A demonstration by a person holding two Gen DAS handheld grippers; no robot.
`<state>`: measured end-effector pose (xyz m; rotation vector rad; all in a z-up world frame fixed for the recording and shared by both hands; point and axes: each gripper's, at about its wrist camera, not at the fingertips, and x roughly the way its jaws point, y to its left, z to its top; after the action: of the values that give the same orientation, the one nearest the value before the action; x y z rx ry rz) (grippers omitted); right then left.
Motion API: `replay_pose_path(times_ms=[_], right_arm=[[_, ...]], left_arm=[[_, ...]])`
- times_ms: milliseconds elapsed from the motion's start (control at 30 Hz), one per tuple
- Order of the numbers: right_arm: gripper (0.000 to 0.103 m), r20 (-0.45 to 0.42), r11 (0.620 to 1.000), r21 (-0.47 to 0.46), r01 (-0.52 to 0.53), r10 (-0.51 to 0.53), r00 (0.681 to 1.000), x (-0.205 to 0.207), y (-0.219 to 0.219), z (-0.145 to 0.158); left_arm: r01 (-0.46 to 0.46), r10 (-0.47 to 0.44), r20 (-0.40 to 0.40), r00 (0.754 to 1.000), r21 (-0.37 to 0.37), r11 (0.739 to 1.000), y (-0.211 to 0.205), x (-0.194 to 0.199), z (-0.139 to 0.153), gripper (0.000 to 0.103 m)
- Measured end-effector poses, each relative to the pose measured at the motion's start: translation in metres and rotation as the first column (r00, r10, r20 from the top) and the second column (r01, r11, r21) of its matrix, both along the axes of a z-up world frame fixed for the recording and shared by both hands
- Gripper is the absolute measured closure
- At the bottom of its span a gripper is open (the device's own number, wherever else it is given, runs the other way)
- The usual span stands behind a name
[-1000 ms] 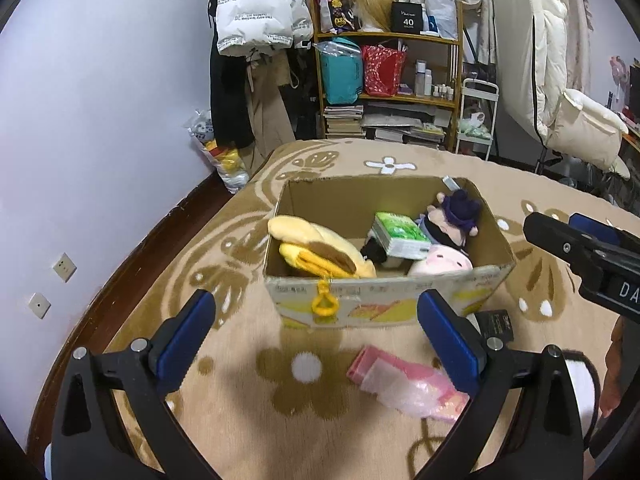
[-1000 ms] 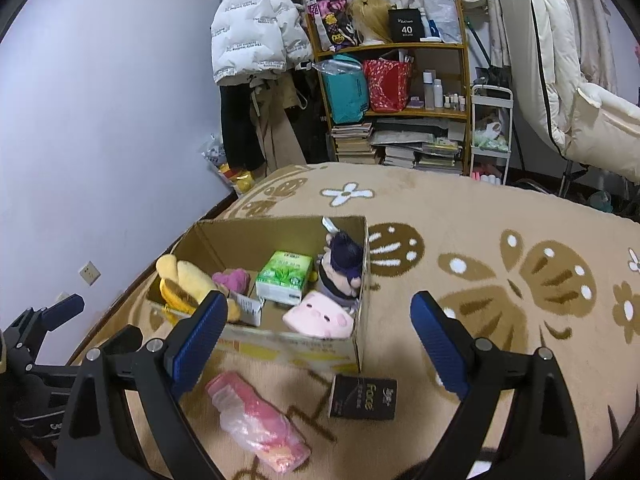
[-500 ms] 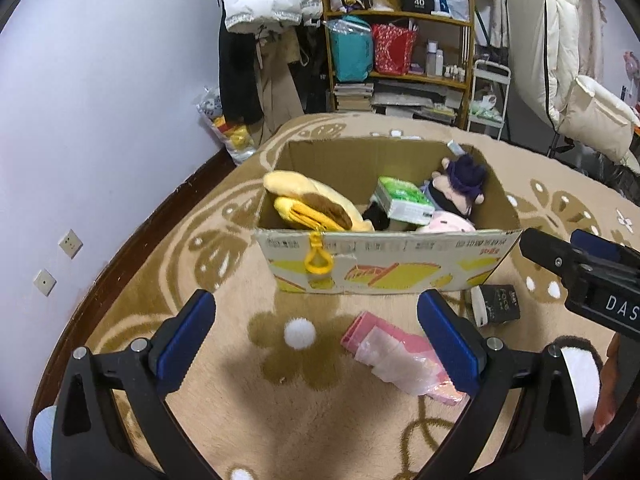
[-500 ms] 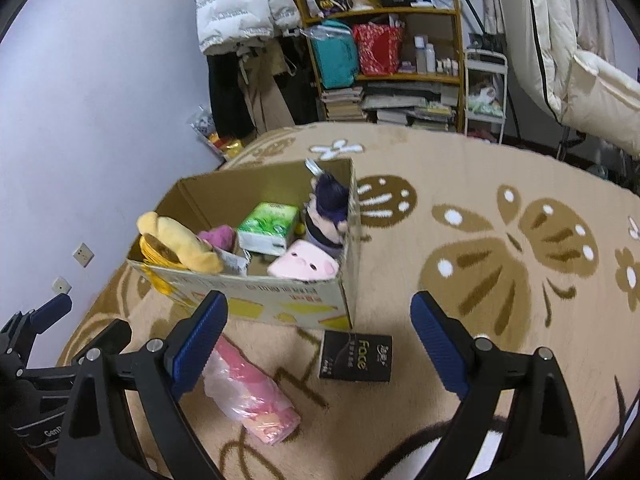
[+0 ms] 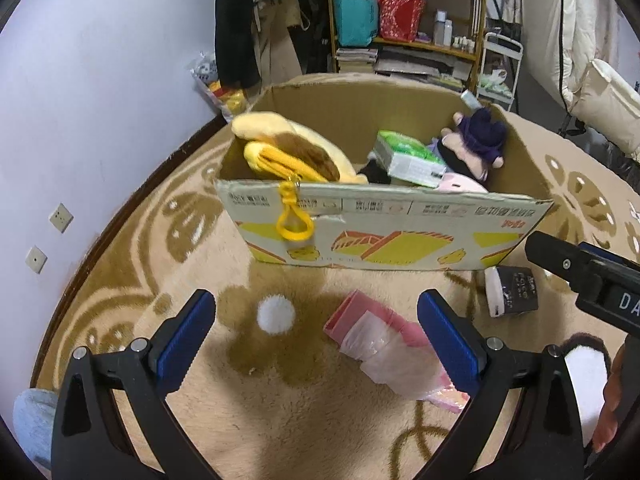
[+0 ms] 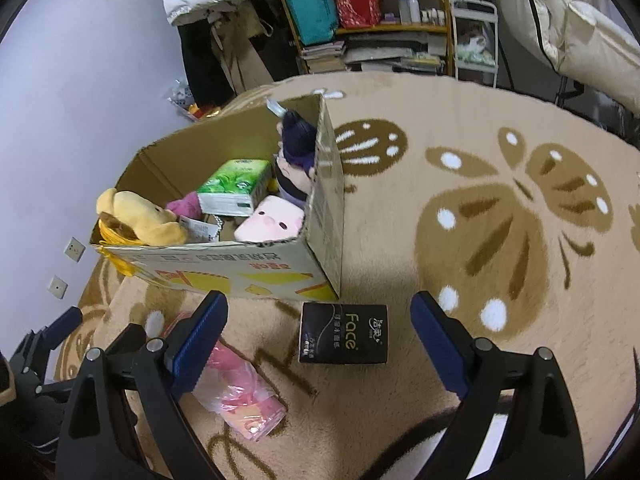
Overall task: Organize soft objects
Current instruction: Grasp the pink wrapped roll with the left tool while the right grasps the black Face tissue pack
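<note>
A cardboard box stands on the rug, holding a yellow plush, a green tissue pack, a purple-haired doll and a pink pig plush. A pink plastic-wrapped pack lies on the rug in front of the box. A black "Face" tissue pack lies beside it. My left gripper is open above the pink pack. My right gripper is open above the black pack.
A patterned beige and brown rug covers the floor. A shelf with bags and books, hanging coats and a white padded chair stand behind. A purple wall is on the left.
Both grippers have moved forward and down toward the box and the packs in front of it. Both stay open and empty.
</note>
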<state>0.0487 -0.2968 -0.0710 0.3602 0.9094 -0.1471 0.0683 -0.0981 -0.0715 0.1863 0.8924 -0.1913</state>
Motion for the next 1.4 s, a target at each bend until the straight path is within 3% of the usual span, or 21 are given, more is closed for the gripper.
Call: replay_pose_path(times_ms=[400,1400], right_arm=[[0.006,-0.079,0.997,0.068,0.046,-0.040,0.996,0.013,-0.015,-0.027],[0.006,-0.253,0.996,0.081,0.045,-0.023,0.967,0.040,-0.016,-0.069]], left_arm=[[-0.013,0.016,-0.080,0.997,0.033,0.999,-0.014,0.014,-0.032,0.003],[0.027,-0.004,-0.228,0.974,0.097,0.995,-0.068,0.020,-0.087,0.003]])
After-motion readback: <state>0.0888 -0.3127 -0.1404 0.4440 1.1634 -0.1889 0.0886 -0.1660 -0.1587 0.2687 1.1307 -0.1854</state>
